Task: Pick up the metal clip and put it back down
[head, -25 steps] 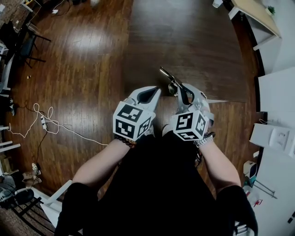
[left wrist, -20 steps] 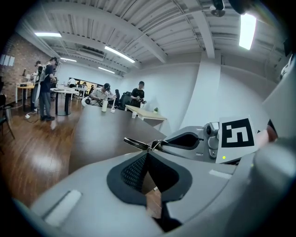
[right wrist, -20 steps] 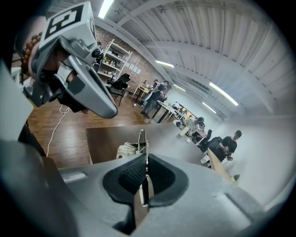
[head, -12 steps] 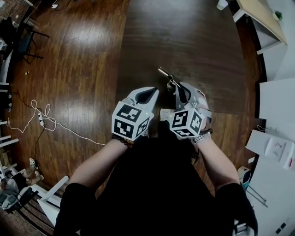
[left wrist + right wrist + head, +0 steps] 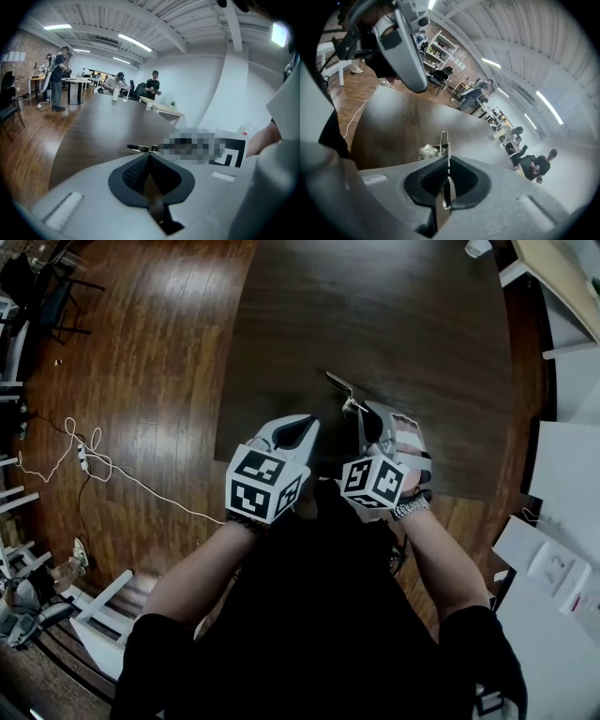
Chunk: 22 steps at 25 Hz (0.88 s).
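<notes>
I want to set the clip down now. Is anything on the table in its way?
Nothing visible. The right gripper holds the metal clip over the table, whose dark top looks bare around it in the head view. The left gripper sits beside it, shut and empty, not under the clip.

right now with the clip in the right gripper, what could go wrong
The right gripper pinches the thin clip edge-on, with much of it past the tips, so it may twist or slip out. The shut left gripper sits close beside it and could knock it.
</notes>
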Each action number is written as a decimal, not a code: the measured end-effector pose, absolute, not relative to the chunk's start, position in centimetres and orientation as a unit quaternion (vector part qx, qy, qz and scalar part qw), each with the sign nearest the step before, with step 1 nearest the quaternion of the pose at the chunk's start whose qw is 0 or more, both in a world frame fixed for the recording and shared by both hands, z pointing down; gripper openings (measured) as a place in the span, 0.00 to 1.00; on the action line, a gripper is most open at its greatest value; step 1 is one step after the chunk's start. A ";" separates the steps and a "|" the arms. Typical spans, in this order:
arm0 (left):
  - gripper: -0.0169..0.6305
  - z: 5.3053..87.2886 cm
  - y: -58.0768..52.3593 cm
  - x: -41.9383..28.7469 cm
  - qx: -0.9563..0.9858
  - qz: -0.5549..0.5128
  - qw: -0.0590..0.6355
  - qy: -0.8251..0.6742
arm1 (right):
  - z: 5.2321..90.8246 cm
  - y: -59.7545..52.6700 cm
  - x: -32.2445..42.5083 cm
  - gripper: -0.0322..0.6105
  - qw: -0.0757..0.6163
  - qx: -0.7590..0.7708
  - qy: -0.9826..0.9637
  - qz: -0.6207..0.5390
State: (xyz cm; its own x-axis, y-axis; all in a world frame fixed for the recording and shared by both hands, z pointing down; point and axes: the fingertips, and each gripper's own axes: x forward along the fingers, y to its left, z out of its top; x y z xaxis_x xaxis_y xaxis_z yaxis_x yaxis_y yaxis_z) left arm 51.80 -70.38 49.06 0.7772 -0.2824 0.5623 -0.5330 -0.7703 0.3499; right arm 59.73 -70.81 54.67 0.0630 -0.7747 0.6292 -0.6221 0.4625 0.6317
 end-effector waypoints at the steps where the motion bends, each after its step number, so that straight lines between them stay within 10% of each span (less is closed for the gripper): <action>1: 0.05 49.4 -70.7 52.1 0.905 0.249 0.257 -0.228 | 55.2 -71.1 60.0 0.05 0.523 0.507 -0.681 -0.080; 22: 0.05 53.4 -71.9 54.0 0.878 0.283 0.286 -0.259 | 60.4 -72.9 61.2 0.06 0.555 0.451 -0.684 -0.143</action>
